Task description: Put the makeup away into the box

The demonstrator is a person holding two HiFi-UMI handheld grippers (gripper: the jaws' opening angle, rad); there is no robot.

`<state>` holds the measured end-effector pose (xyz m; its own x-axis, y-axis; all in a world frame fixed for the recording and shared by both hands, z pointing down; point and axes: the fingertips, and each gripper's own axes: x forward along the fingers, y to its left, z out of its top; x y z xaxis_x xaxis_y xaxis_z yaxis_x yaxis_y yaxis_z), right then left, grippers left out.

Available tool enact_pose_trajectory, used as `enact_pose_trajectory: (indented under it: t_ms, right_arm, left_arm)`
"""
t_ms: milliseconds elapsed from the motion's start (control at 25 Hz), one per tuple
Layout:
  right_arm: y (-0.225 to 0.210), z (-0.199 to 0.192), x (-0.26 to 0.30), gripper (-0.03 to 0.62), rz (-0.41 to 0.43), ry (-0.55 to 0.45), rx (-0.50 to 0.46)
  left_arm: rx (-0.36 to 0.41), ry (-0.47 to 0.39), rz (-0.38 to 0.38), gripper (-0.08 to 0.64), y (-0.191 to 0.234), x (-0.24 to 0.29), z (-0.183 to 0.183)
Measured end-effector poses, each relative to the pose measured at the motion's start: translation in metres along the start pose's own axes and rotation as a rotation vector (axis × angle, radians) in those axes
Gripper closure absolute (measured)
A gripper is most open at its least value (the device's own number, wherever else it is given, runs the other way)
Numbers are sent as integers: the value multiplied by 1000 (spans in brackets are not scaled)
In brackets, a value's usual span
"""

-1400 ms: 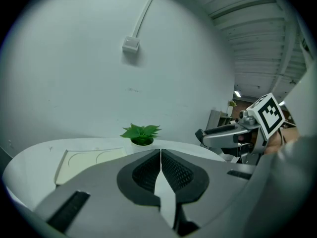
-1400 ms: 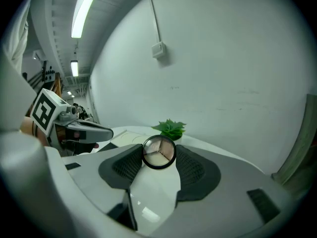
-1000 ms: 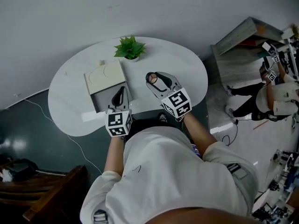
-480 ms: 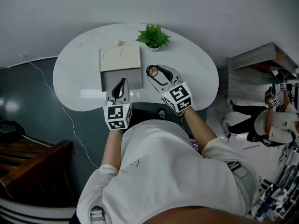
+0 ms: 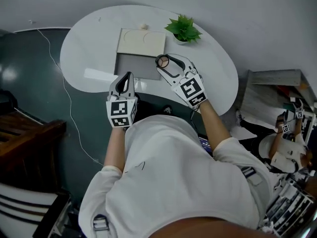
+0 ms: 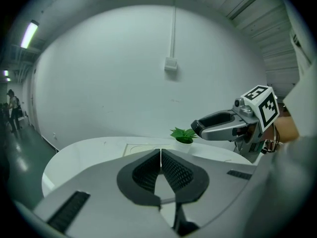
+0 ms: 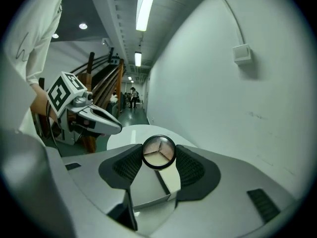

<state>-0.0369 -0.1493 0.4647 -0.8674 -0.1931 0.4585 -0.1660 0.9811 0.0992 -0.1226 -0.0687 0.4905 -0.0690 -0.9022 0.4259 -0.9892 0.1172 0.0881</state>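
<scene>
Round makeup compact (image 7: 158, 151) pinched between right gripper (image 5: 164, 62) jaws, held over open box (image 5: 130, 66) on white table (image 5: 213, 81). Left gripper (image 6: 160, 157) jaws pressed together, nothing held, at table's near edge. Box interior partly covered by right gripper; contents not discernible.

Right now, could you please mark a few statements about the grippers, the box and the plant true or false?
The right gripper holds a round makeup compact. True.
The left gripper is open. False: its jaws are together, nothing between them.
The box lies open. True.
The plant stands inside the box. False: it stands on the table, beside the box.
</scene>
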Motion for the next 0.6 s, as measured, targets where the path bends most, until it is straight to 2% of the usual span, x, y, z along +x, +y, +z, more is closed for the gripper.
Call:
enact_pose_trajectory:
  t_ms: [280, 600]
  right_arm:
    - [25, 9, 46, 380, 133, 58, -255]
    - [64, 4, 92, 380, 280, 121, -349]
  left_arm:
    - [-75, 15, 84, 537, 40, -14, -22]
    - [-179, 24, 210, 537, 77, -39, -53]
